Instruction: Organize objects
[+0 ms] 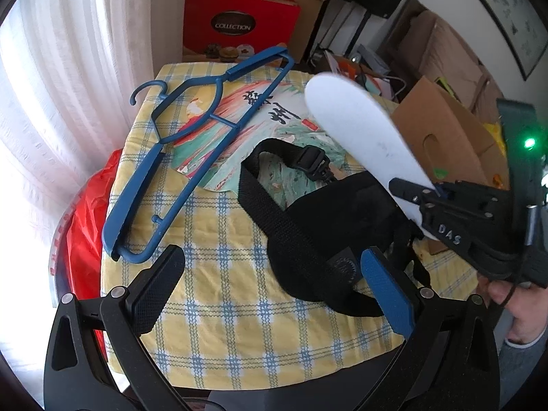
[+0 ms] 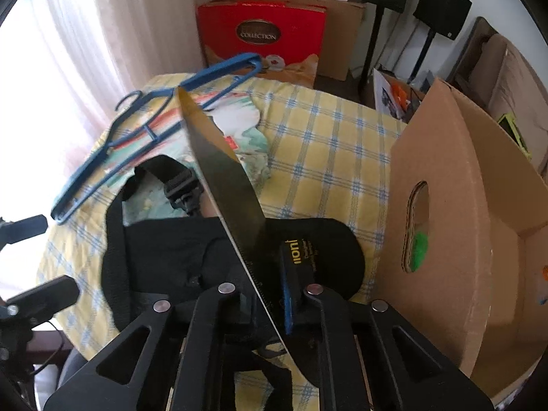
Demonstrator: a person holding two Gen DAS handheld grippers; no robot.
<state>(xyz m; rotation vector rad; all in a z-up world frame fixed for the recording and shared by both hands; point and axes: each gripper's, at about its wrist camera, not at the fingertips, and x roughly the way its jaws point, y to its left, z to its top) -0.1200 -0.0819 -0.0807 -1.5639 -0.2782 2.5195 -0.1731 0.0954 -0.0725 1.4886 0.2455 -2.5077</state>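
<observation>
My right gripper (image 2: 265, 296) is shut on a shoe insole (image 2: 222, 178), held on edge above the table; the insole shows white in the left wrist view (image 1: 363, 133), with the right gripper (image 1: 428, 202) at its lower end. My left gripper (image 1: 274, 284) is open and empty, low over the near table edge. A black bag with a strap (image 1: 318, 226) lies in front of it, also in the right wrist view (image 2: 178, 250). A blue hanger (image 1: 191, 144) lies at the table's left. A printed paper fan (image 1: 260, 120) lies under hanger and bag.
The table has a yellow checked cloth (image 1: 239, 325). An open cardboard box (image 2: 462, 205) stands at the table's right edge. A red bag (image 1: 85, 226) sits left of the table. A red gift box (image 2: 263, 37) and cartons stand behind. White curtains hang at left.
</observation>
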